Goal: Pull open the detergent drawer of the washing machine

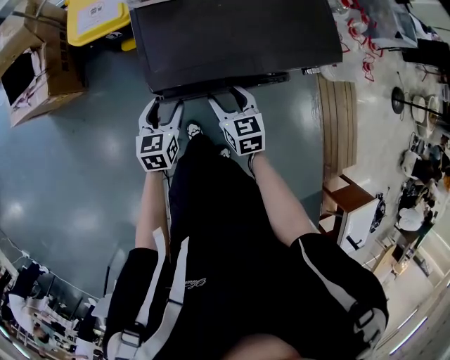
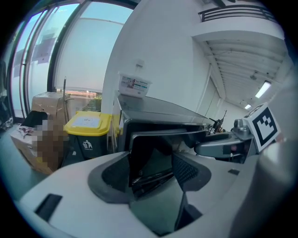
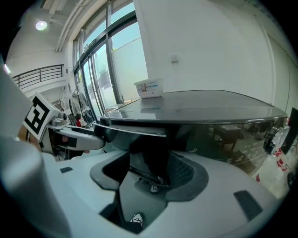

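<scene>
Open lab hall: tall windows (image 3: 100, 65), mezzanine railing (image 3: 39, 74), cardboard box (image 1: 42, 77), bin (image 2: 88, 125).

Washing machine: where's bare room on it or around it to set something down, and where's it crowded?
The machine's top is bare apart from a small white tub at its far edge. The grey floor left of the person is open. Crowded: yellow-lidded bin and cardboard box at left, wooden furniture at right.
</scene>
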